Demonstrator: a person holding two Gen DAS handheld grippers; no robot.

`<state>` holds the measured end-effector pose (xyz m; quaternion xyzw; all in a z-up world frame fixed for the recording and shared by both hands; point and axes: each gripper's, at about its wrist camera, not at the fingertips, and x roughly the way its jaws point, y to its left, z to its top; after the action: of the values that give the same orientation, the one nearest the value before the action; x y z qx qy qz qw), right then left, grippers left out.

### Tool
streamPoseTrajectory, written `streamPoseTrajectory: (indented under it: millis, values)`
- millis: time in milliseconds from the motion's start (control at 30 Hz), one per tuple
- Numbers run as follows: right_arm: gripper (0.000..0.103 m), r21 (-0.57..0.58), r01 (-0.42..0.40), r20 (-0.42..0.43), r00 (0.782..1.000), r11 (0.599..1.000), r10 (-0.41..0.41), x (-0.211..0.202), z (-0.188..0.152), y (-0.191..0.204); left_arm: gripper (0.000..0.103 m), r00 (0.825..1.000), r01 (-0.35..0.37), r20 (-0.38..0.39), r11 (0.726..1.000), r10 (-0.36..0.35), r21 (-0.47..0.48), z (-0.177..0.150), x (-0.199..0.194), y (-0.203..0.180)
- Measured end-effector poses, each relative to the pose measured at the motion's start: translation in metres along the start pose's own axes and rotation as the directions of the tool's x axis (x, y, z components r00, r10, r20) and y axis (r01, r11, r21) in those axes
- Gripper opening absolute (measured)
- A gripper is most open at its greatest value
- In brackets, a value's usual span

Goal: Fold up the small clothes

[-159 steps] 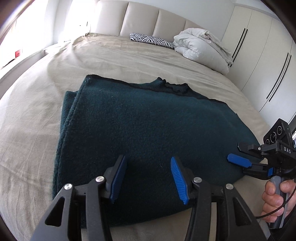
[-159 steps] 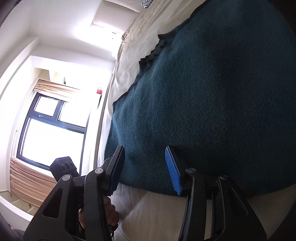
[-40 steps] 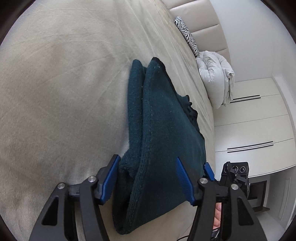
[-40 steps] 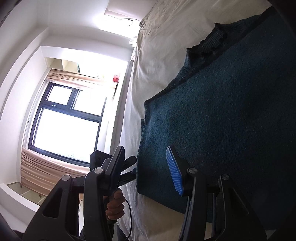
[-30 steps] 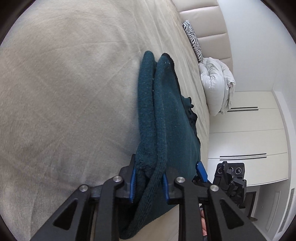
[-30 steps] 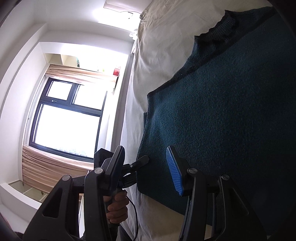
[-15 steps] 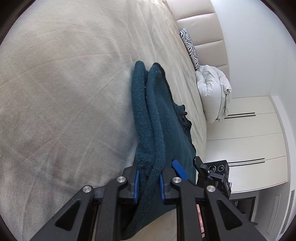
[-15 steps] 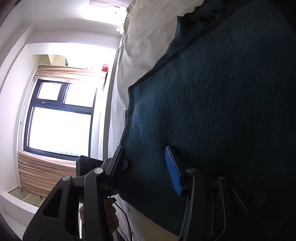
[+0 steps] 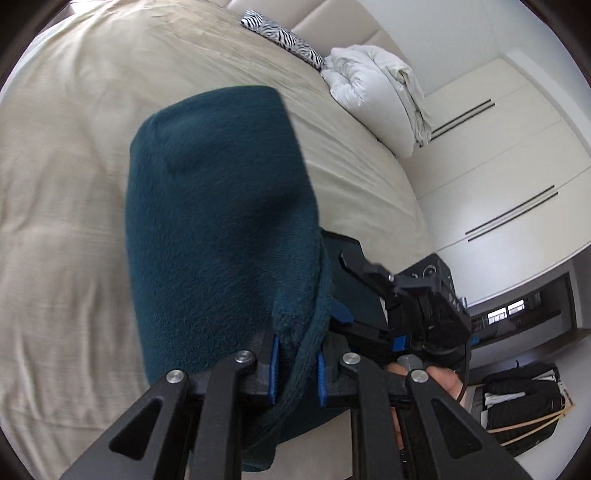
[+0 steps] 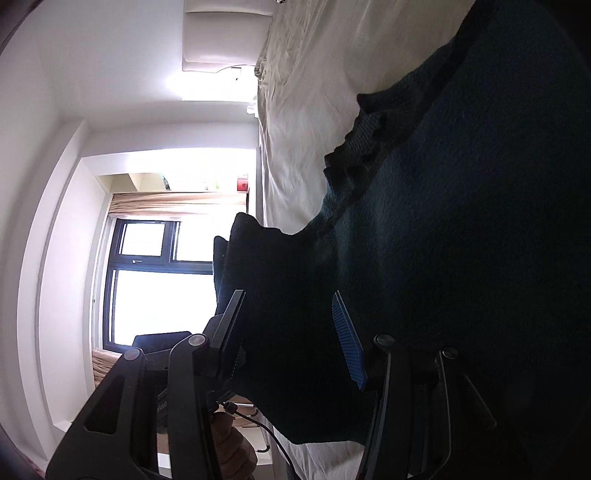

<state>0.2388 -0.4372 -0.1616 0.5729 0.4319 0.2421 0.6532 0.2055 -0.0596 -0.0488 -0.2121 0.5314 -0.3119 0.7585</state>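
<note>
A dark teal knit sweater (image 9: 221,221) lies on the beige bed (image 9: 66,184). My left gripper (image 9: 295,365) is shut on the sweater's near left edge and holds that edge lifted, so the cloth arches up over the rest. In the right wrist view the sweater (image 10: 461,221) fills the right side, its ribbed collar (image 10: 354,147) at the far end. My right gripper (image 10: 291,332) is open with its jaws wide apart around the sweater's near edge; it also shows in the left wrist view (image 9: 373,295), low at the right.
A zebra-print pillow (image 9: 280,33) and a folded white duvet (image 9: 376,96) lie at the head of the bed. White wardrobe doors (image 9: 498,166) stand to the right. A bag with dark clothes (image 9: 524,406) sits on the floor. A window (image 10: 147,288) is at the left.
My left gripper closed on the sweater's left edge about a second ago and has now lifted it up and over towards the right. My right gripper stays open at the near edge.
</note>
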Motion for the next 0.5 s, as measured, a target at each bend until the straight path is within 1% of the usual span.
streamPoseTrajectory:
  millis: [67, 167, 233, 300, 367, 433, 467, 500]
  values:
    - [0.057, 0.026, 0.003, 0.014, 1.0, 1.0, -0.004, -0.017, 0.011, -0.011, 0.016, 0.999, -0.017, -0.042, 1.0, 0.018, 0.022, -0.011, 0.032, -0.012]
    - [0.057, 0.055, 0.016, 0.008, 1.0, 0.998, -0.017, -0.035, 0.022, -0.026, 0.016, 0.997, -0.035, -0.071, 0.999, 0.038, 0.042, -0.027, 0.061, -0.021]
    - [0.055, 0.064, 0.016, -0.002, 1.0, 0.998, -0.016, -0.042, 0.026, -0.035, 0.017, 0.995, -0.07, -0.06, 0.996, 0.074, 0.063, -0.032, 0.068, -0.023]
    - [0.055, 0.055, 0.013, -0.011, 1.0, 0.998, -0.013, -0.041, 0.024, -0.035, 0.019, 0.997, -0.063, -0.047, 0.996, 0.067, 0.07, -0.032, 0.067, -0.024]
    - [0.055, 0.038, 0.031, -0.023, 0.999, 0.999, -0.031, -0.04, 0.026, -0.033, 0.028, 0.997, -0.056, -0.041, 0.995, 0.059, 0.079, -0.031, 0.063, -0.023]
    - [0.055, 0.025, 0.055, -0.037, 0.998, 0.998, -0.054, -0.033, 0.023, -0.028, 0.046, 0.999, -0.014, -0.041, 0.997, 0.017, 0.077, -0.033, 0.055, -0.023]
    - [0.055, 0.014, 0.07, -0.045, 0.997, 0.997, -0.069, -0.027, 0.02, -0.025, 0.051, 0.999, 0.003, -0.034, 0.997, 0.0, 0.077, -0.034, 0.051, -0.022]
    - [0.055, 0.005, 0.079, -0.053, 0.996, 0.997, -0.078, -0.023, 0.017, -0.022, 0.059, 1.0, 0.015, -0.026, 0.997, -0.013, 0.08, -0.037, 0.045, -0.018]
